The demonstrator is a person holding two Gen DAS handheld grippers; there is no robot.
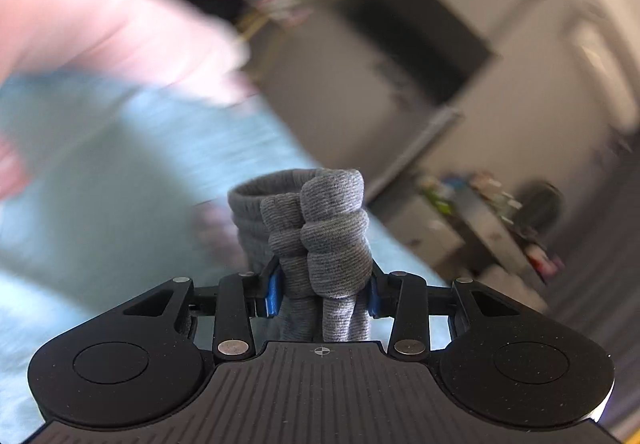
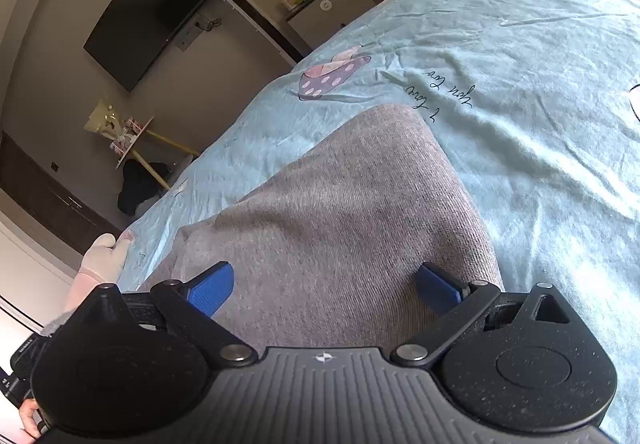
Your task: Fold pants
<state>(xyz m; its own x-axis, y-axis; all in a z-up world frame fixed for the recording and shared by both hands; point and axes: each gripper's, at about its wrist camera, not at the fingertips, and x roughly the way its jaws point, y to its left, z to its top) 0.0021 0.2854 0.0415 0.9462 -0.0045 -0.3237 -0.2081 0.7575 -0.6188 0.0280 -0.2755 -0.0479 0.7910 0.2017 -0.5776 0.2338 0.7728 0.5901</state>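
The grey knit pants (image 2: 340,204) lie on a light blue bedsheet (image 2: 520,84), spread out flat in the right wrist view. My right gripper (image 2: 325,288) hovers just over them, open, its blue pads (image 2: 212,288) wide apart with cloth below but nothing pinched. In the left wrist view, my left gripper (image 1: 324,294) is shut on a bunched, ribbed roll of the grey pants (image 1: 332,228). The fabric stands up between the blue pads (image 1: 274,292), lifted off the sheet (image 1: 100,184). The background there is blurred.
A dark TV (image 2: 148,12) hangs on the wall beyond the bed, with a low cabinet (image 2: 328,8) holding small items beside it. A small round table (image 2: 124,140) stands past the bed's edge. Something pink and blurred (image 1: 100,24) lies at the upper left of the bed.
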